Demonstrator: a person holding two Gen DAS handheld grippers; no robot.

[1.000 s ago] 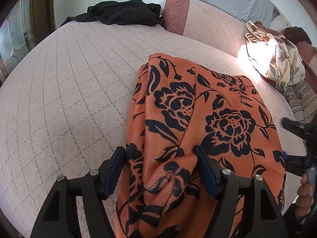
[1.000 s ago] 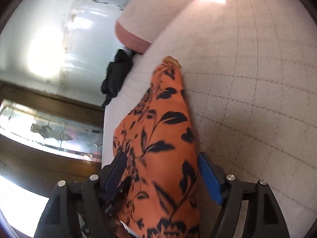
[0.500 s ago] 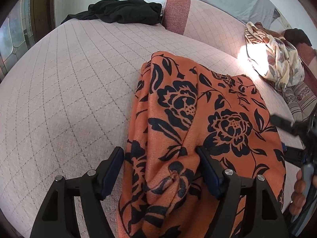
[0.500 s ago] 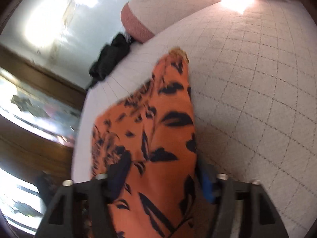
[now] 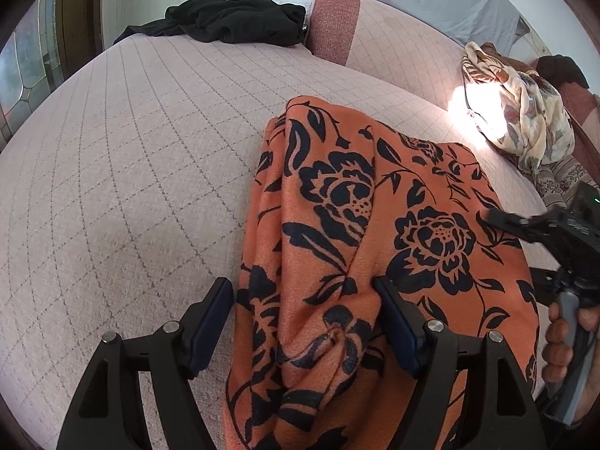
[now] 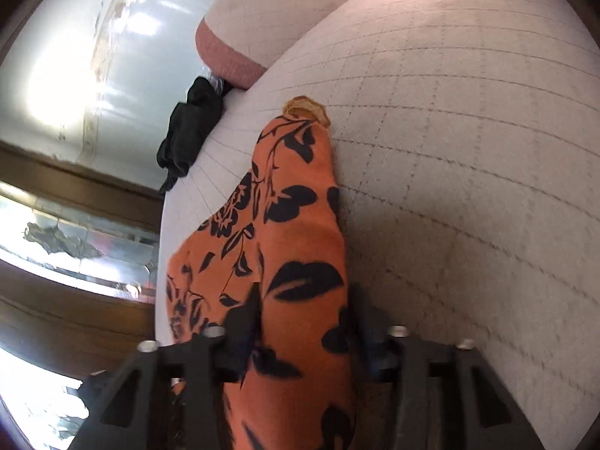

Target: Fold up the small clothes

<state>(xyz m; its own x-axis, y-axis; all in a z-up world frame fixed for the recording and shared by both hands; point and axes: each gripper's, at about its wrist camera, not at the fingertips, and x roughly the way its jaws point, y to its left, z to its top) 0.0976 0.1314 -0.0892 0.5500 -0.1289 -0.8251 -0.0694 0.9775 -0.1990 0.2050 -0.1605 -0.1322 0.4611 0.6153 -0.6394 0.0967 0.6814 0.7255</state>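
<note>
An orange cloth with black flowers (image 5: 360, 225) lies partly folded on the pale quilted bed (image 5: 131, 168). My left gripper (image 5: 303, 311) is open, its jaws standing either side of a bunched fold at the cloth's near edge. My right gripper (image 6: 303, 322) has its jaws closing in on the cloth's other edge (image 6: 296, 225), with the fabric between them; they look narrowed around it. The right gripper also shows in the left wrist view (image 5: 555, 232) at the cloth's right side, held by a hand.
A black garment (image 5: 228, 18) lies at the bed's far edge, also in the right wrist view (image 6: 187, 127). A pink bolster (image 5: 333, 22) and a floral cloth heap (image 5: 525, 120) sit at the back right. A glass-paned wooden door (image 6: 56, 247) is at left.
My right gripper's jaws have narrowed around the cloth's edge and its view has swung. My left gripper stayed open and drew back slightly along the cloth.
</note>
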